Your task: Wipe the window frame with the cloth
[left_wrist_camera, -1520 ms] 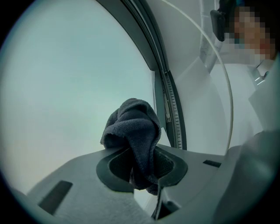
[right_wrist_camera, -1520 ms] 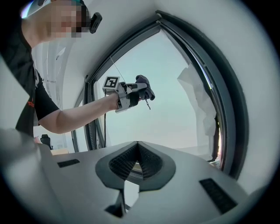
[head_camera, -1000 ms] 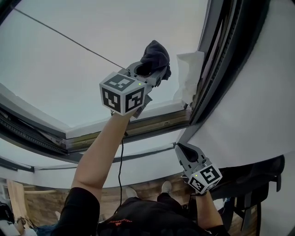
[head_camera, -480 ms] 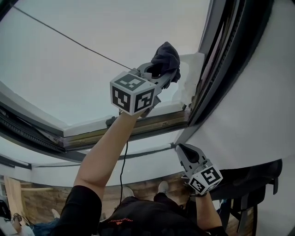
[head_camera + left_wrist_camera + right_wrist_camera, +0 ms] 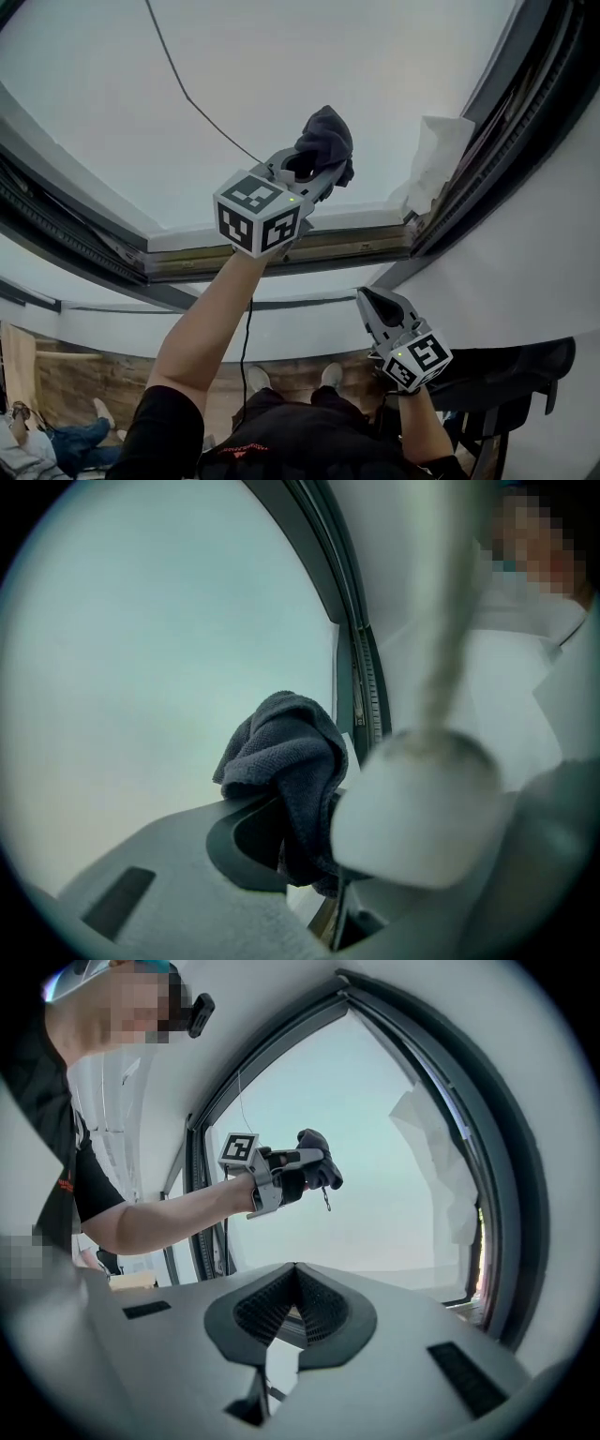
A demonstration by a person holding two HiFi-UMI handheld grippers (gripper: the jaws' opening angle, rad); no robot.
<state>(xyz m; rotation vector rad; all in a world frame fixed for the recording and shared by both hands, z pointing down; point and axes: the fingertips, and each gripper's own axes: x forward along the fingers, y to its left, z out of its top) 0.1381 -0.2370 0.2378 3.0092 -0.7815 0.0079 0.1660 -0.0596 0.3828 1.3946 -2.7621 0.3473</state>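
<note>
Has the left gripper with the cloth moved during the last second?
Yes. The left gripper, shut on the dark cloth, moved left, away from the white sheet.

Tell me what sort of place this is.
Most likely an indoor room, at home or in an office, right beside a large window. A wide glass pane sits in a dark window frame, with a plain white wall next to it and a wood plank floor below.

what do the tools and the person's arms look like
The left tool and right tool are grey with dark jaw linings; each carries a white cube with black square markers and a green light. A thin black cable hangs beside the left arm. Black short-sleeved shirt, forearms bare.
</note>
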